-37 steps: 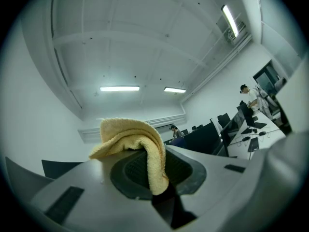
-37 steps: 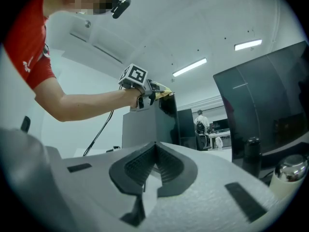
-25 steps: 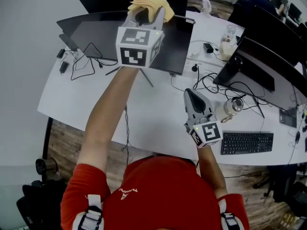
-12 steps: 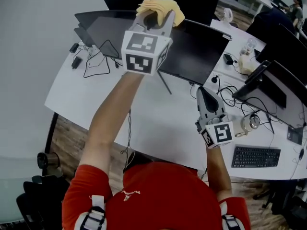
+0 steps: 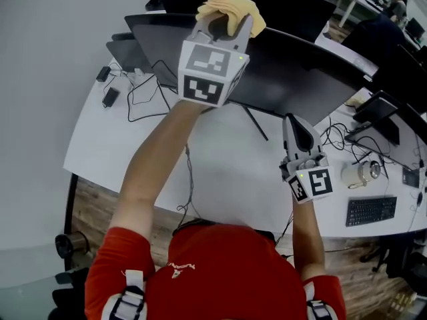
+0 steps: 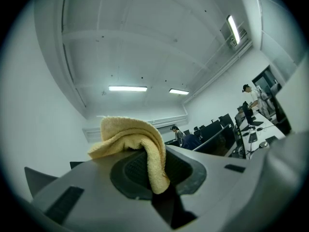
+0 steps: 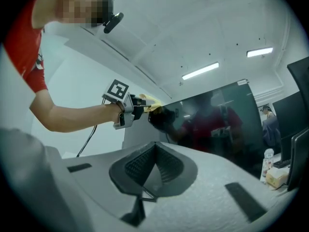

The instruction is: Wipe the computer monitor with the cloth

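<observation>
White bench (image 5: 220,169) spreads under a wide black computer monitor (image 5: 300,79) at 12 o'clock. Left tool (image 5: 225,24) is clenched on a folded yellow terry cloth (image 5: 230,9), one flap hanging between its jaws. The right gripper view shows the bundle meeting the glass at the screen's top edge. Right tool (image 5: 293,120), at 4 o'clock, is clenched on nothing. Against half a second ago, the monitor spreads wider, and the black keyboard (image 5: 370,210) has slid outward toward 4 o'clock. Print on the red shirt (image 5: 220,269) is too small to read.
</observation>
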The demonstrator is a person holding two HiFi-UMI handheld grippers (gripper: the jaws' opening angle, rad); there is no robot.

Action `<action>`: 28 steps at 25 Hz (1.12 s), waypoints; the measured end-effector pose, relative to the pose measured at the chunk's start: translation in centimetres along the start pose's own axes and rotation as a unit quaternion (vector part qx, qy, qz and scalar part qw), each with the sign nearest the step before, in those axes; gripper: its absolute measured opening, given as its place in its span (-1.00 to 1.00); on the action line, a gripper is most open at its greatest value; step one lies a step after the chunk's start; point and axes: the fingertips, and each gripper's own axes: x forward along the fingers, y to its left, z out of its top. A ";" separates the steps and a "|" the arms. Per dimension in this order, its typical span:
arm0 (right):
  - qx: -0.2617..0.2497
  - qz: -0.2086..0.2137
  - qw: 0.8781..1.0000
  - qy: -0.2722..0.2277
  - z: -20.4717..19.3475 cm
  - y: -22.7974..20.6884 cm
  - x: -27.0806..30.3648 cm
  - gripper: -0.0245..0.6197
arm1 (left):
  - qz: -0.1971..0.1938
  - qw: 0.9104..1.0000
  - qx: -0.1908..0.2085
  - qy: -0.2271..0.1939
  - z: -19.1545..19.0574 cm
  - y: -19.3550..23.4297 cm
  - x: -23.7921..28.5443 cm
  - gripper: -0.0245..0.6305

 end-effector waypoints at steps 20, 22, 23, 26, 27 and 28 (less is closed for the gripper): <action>-0.005 0.030 0.999 0.015 -1.3 15.2 13.3 -0.91 | 0.050 0.999 0.003 0.015 -4.5 22.5 -9.9 -0.76; -0.005 0.035 0.999 0.017 -1.5 15.9 14.0 -0.91 | 0.059 0.998 0.005 0.016 -4.8 23.9 -10.5 -0.76; -0.004 0.037 0.999 0.018 -1.7 16.2 14.4 -0.91 | 0.063 0.998 0.007 0.017 -5.0 24.6 -10.9 -0.76; -0.002 0.047 0.999 0.020 -2.1 17.5 15.4 -0.91 | 0.076 0.997 0.013 0.021 -5.4 26.6 -11.9 -0.76; 0.000 0.049 0.999 0.021 -2.2 17.9 15.7 -0.91 | 0.081 0.996 0.014 0.022 -5.6 27.3 -12.2 -0.76; 0.001 0.052 0.998 0.021 -2.3 18.2 16.0 -0.91 | 0.086 0.996 0.015 0.024 -5.7 28.0 -12.6 -0.76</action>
